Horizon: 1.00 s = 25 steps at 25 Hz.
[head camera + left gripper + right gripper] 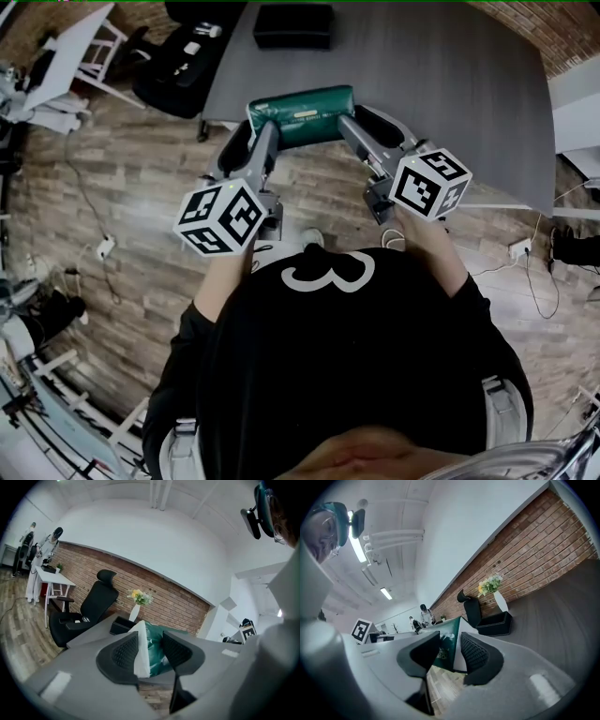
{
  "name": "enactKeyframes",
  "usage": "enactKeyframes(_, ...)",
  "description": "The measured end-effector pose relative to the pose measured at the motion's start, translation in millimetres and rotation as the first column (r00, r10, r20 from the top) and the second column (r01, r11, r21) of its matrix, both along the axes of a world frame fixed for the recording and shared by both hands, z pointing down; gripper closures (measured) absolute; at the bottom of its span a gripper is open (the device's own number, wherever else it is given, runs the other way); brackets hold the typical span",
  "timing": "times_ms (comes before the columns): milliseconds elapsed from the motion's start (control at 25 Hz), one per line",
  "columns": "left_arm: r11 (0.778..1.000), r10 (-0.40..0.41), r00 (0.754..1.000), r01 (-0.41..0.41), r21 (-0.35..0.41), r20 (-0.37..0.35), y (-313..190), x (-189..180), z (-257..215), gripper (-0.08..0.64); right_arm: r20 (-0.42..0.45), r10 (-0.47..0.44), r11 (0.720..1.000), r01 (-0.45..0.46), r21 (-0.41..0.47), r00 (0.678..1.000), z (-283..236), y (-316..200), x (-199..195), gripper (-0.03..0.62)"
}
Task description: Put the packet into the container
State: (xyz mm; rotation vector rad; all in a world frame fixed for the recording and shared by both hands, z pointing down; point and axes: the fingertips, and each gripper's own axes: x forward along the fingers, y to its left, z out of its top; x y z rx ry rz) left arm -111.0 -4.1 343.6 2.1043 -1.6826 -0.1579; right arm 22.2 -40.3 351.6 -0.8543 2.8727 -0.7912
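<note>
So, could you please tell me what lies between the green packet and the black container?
Nothing does: in the head view only bare grey tabletop runs from the green packet to the black container.

The right gripper (450, 638) has its fingers (476, 656) clamped on one end of the green packet (448, 651), and the packet's white edge lies against the ribbed pad. An open black container (493, 623) stands on the dark tabletop (553, 616). The packet hangs nearer than the container. A white vase (501, 603) of flowers stands just behind the container. A black chair (470, 607) is just left of the container. A brick wall (543, 541) runs behind the container. Wood floor (443, 684) shows nearer than the container.
</note>
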Motion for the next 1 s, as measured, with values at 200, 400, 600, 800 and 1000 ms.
enactKeyframes(200,1.000,0.025,0.999,-0.025,-0.004,-0.021,-34,-41,4,0.397,-0.033,0.015,1.000,-0.015,0.009,0.999,1,-31,-40,0.454)
enactKeyframes(400,0.999,0.048,0.998,-0.048,0.016,-0.034,-63,-54,4,0.397,-0.041,0.045,0.999,-0.044,0.017,0.998,-1,-56,-53,0.454)
enactKeyframes(600,0.999,0.048,0.998,-0.047,0.022,-0.032,-87,-59,6,0.397,-0.046,0.042,0.999,-0.041,0.022,0.998,1,-80,-58,0.453)
enactKeyframes(800,0.999,0.033,0.999,-0.033,-0.004,-0.024,-154,-65,3,0.397,-0.028,0.044,0.999,-0.045,-0.019,0.999,0,-148,-63,0.453)
enactKeyframes(1000,0.999,0.034,0.999,-0.035,-0.027,-0.025,-210,-66,7,0.397,-0.022,0.050,0.997,-0.051,-0.053,0.999,6,-202,-64,0.453)
